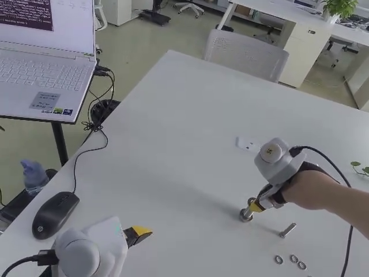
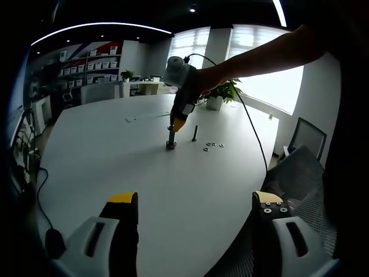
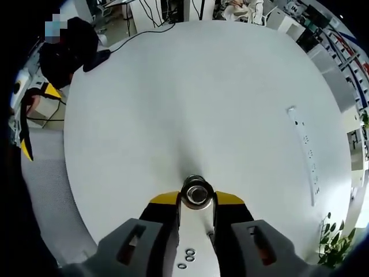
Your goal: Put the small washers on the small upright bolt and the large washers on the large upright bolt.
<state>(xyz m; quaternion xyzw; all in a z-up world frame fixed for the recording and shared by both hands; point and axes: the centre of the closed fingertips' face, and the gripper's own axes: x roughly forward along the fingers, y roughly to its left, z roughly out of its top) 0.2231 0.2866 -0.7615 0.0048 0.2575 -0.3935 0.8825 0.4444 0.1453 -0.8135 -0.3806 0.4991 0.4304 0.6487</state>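
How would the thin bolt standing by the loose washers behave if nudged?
Probably tips easily: the thin bolt stands tall on a narrow base on the smooth table. It looks like rigid metal, so it shouldn't flex. Toppled, it would likely roll.

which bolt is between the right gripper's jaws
The large bolt: the thicker one, standing between the jaws of the right gripper. The thin small bolt stands apart, near the loose washers.

right claw (image 1: 253, 207): grey shell, yellow tips, black cable (image 1: 311, 149) | left claw (image 1: 141, 232): same
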